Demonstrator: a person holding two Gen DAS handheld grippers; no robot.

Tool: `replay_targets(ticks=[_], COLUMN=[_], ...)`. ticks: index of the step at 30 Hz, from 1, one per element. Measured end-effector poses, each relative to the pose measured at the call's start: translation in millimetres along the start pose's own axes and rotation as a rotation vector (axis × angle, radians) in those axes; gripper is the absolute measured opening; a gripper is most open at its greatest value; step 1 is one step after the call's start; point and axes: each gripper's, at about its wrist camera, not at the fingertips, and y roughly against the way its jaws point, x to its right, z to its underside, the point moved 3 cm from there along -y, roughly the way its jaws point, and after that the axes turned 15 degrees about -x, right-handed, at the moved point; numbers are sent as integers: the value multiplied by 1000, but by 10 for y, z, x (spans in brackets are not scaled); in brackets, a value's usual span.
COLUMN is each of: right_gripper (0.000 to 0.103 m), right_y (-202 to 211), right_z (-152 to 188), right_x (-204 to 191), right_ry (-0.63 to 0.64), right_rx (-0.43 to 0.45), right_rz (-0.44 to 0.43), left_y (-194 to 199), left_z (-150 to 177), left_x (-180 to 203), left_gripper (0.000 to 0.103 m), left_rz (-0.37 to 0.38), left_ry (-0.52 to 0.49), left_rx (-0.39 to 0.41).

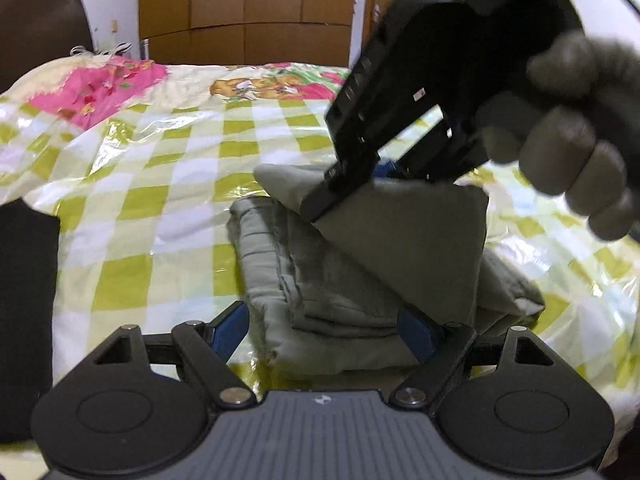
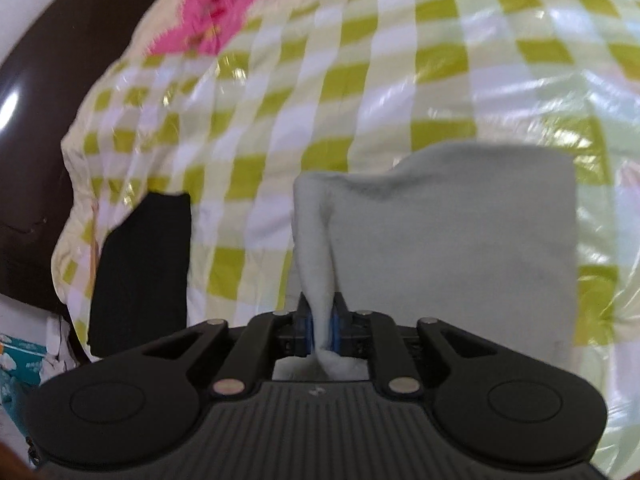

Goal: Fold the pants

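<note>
Grey pants [image 1: 332,280] lie mid-frame in the left wrist view, already a compact stack of folds on the bed [image 1: 168,208], w/ one flap raised above the stack. That flap hangs from the right tool [image 1: 344,196], which comes down from upper right, held by a gloved hand [image 1: 572,136]. In the right wrist view a pinched ridge of cloth runs between the blue pads [image 2: 306,326] of the right tool [image 2: 320,326], jaws nearly together, so it's gripping the pants [image 2: 456,232] by an edge; prob held high so the flap clears the layers below and can be laid over w/o dragging them

Left tool [image 1: 326,330] sits at bottom centre, jaws wide apart, blue fingers [image 1: 232,326] either side of the stack's near edge, nothing pinched. Looks placed to steady or catch the stack while the other side folds

Bed has a glossy green-and-white check cover; slippery, stack could shift. Black cloth [image 2: 140,272] lies well apart, lower left. Wardrobe [image 1: 248,8] at top, behind bed
</note>
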Motion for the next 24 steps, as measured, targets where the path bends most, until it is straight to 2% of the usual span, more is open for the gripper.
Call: replay_targets(ticks=[6, 8, 10, 12, 14, 17, 21, 24], right_gripper=[21, 32, 33, 33, 34, 36, 41, 42], right_y=[122, 165, 197, 239, 262, 236, 133, 101], right_z=[-12, 10, 46, 43, -7, -124, -311, -352], right_x=[-43, -94, -170, -210, -228, -221, -207, -244], right_ry=[60, 106, 150, 200, 246, 313, 355, 338], right_rx=[-9, -32, -27, 1, 32, 35, -2, -15], right_rz=[1, -5, 5, 54, 112, 146, 187, 148], left_y=[174, 248, 307, 356, 387, 377, 224, 133], left_z=[121, 151, 152, 138, 110, 57, 16, -13], left_x=[-197, -257, -300, -312, -290, -213, -97, -5], left_gripper=[93, 92, 92, 93, 93, 93, 93, 93], left_rz=[100, 114, 123, 133, 137, 143, 113, 82], left_ry=[96, 132, 159, 173, 171, 151, 154, 147], left_rx=[-1, 5, 14, 24, 32, 36, -4, -18])
